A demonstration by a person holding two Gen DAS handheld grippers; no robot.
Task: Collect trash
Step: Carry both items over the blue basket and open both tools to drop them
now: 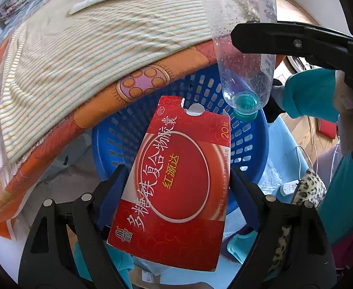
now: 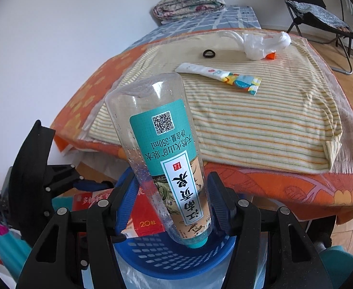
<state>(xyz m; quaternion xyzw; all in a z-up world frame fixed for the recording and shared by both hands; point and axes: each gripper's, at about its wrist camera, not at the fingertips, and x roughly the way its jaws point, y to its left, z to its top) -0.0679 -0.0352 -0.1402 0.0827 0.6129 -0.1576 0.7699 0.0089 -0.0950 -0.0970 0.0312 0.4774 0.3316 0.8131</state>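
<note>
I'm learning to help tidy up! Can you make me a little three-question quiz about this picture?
1. True or false: the left gripper holds the red box.
2. Which way does the cap of the plastic bottle in the right gripper point: A up, B down?
3. What colour is the basket under both items?

Key: 1 true. 2 B, down toward the basket. 3 blue.

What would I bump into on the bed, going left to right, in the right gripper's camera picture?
Black hair tie → toothpaste tube → crumpled white plastic bag.
</note>
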